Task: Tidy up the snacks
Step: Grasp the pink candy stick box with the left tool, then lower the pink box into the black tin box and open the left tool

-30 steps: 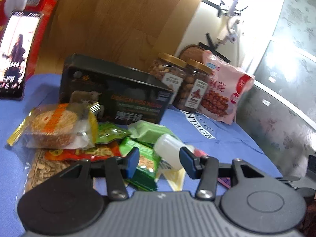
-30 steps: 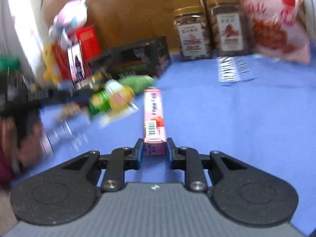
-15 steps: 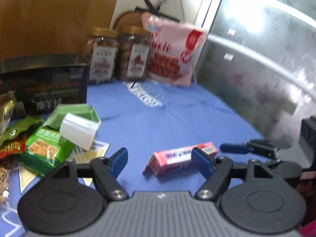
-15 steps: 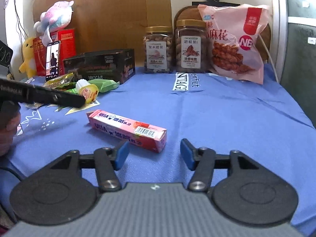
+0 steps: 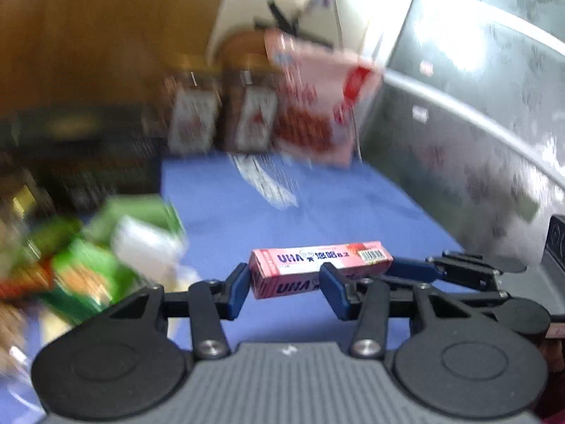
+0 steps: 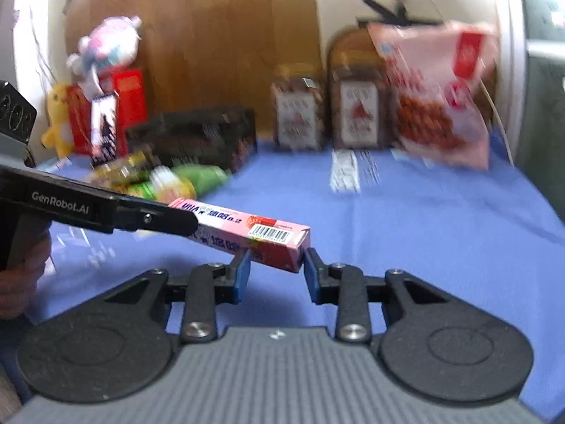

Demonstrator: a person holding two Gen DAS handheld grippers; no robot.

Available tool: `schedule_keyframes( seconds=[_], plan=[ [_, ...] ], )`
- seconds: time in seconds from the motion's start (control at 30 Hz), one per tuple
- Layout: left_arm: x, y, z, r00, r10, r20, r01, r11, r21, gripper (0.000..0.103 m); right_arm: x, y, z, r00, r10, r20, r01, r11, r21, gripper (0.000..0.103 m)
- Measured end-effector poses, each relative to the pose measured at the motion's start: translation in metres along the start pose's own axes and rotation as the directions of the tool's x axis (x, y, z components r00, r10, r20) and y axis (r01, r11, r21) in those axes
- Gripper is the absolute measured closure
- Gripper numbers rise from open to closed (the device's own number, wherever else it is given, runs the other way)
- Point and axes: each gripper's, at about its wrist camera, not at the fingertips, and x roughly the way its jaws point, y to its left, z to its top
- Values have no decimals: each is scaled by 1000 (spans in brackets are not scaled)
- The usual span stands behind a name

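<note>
We see one pink box point(image 5: 319, 271) lettered "UHA", with a barcode and strawberry art, lifted above the blue cloth point(image 6: 441, 219). Our left gripper point(image 5: 286, 284) grasps its nine o'clock end; our right gripper point(image 6: 276, 266) clasps the barcode end. Two labelled jars point(image 6: 298, 113) stand at twelve o'clock.

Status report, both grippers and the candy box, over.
Left gripper and right gripper both closing around long pink cardboard candy box, grip unconfirmed. Blue tablecloth ahead.
</note>
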Motion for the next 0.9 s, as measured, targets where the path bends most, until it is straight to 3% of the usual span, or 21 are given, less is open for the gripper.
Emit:
schedule_keyframes(
  seconds=[0.13,0.27,0.4,0.53,0.7,0.8,0.9],
  plan=[
    [-27,21,32,989,80,123,-78,997,-18,59,21,22,36,995,60,78,-57,998,-40,67],
    [-40,50,62,961,181,207,-176,983,-43,59,60,49,67,987,104,122,-92,990,-104,67],
    [-42,80,86,934,253,251,-242,967,-74,61,104,66,89,985,131,115,-116,985,-125,67],
    [-31,112,98,923,298,242,-277,954,-117,61,141,69,101,985,151,84,-142,984,-110,67],
    [-3,144,101,930,318,182,-291,943,-164,60,178,67,103,991,130,39,-126,989,-75,64],
    [5,151,95,931,330,154,-307,938,-159,58,177,61,104,989,138,54,-136,990,-34,60],
    [-8,149,89,929,321,182,-292,941,-168,58,161,49,100,986,145,84,-147,989,19,60]
  ],
)
